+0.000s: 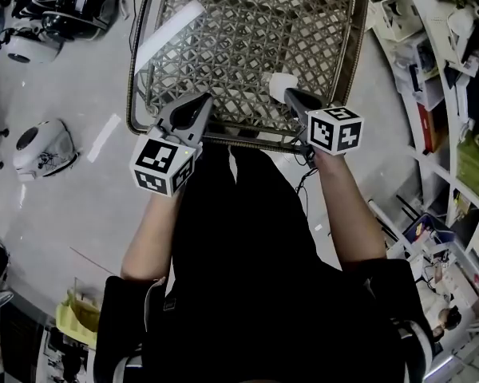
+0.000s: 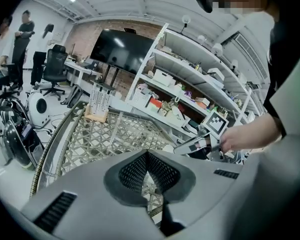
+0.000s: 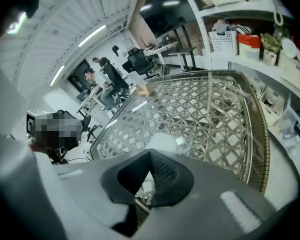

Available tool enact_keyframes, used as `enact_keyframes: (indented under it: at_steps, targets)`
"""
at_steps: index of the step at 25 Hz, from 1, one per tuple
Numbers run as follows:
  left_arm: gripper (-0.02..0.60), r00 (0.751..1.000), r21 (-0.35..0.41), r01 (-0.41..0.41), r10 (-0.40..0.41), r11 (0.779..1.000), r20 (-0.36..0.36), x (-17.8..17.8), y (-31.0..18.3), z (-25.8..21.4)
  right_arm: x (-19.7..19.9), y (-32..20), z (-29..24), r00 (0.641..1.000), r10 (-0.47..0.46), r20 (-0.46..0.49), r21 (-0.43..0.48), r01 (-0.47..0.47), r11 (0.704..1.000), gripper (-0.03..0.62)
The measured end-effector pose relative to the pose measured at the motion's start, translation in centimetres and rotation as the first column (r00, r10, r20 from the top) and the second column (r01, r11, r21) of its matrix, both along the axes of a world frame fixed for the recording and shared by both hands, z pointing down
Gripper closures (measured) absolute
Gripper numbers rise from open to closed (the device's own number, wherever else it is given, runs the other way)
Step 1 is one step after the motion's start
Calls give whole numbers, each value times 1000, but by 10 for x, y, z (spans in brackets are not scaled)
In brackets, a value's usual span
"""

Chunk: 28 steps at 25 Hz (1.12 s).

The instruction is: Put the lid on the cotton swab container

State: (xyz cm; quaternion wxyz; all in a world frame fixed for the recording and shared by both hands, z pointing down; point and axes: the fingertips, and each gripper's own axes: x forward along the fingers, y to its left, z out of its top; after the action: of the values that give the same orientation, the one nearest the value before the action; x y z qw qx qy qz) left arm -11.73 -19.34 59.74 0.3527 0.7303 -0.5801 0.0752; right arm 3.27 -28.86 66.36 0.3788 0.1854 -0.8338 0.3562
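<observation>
A white round piece (image 1: 281, 84), the cotton swab container or its lid (I cannot tell which), lies on the near right part of the lattice-topped table (image 1: 136, 78). In the right gripper view it (image 3: 162, 142) sits just beyond my right gripper (image 3: 150, 153), whose jaws meet at the tips with nothing between them. From the head view, the right gripper (image 1: 290, 96) hovers right beside it. My left gripper (image 1: 199, 102) hangs over the table's near edge, left of the white piece. Its jaws (image 2: 147, 155) are also shut and empty.
A wooden stand with upright sticks (image 2: 99, 106) is at the table's far end. Loaded shelves (image 1: 431, 62) run along the right. White and black machines (image 1: 41, 146) lie on the floor at left. People stand by desks (image 2: 25, 31) far off.
</observation>
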Motion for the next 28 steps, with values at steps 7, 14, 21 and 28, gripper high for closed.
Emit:
enact_keyframes:
  at_steps: [7,14,21,28]
  targets:
    - [578,999,27,-20,21,999,-25,-3,-2,-5,1,-1,4,999,0,-35,-26,-1,1000,588]
    - [577,999,37,-30,31,999,-28,2,-1,-10,4,-4,8,995,-34,-96,6,35,999,586]
    - [578,1000,82,-24,26,996,-17,10,-2,-36,6,-8,15,995,-49,-89,-70,43,997,586]
    - [577,998,122,-27,21,992,51,15,-6,-63,-4,-18,14,997,62,48,-137,-55,989,586]
